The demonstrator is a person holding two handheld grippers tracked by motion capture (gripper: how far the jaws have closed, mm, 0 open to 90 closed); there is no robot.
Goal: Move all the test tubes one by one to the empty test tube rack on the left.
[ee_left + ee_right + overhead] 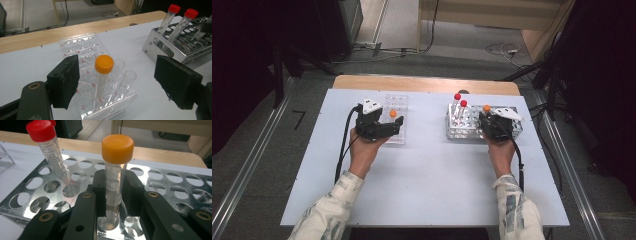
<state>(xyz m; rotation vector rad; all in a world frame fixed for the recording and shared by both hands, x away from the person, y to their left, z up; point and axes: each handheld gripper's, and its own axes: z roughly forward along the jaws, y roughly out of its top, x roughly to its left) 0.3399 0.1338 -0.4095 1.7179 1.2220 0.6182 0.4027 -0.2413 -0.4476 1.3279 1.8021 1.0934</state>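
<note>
On your left, the left gripper [117, 82] has its jaws spread wide either side of an orange-capped tube [103, 75] standing upright in the clear rack [87, 45]; nothing is gripped. That tube looks light, stiff plastic with a smooth wall, so take it just under the ribbed cap. The rack is glossy acrylic and may slide on the bench [427, 175]. On your right, the right gripper [113, 192] pinches a second orange tube [116, 167] below its cap, over a hole of the steel rack [175, 185], beside a leaning red-capped tube [51, 155]. Keep it vertical, since the hole edges could snag.
</note>
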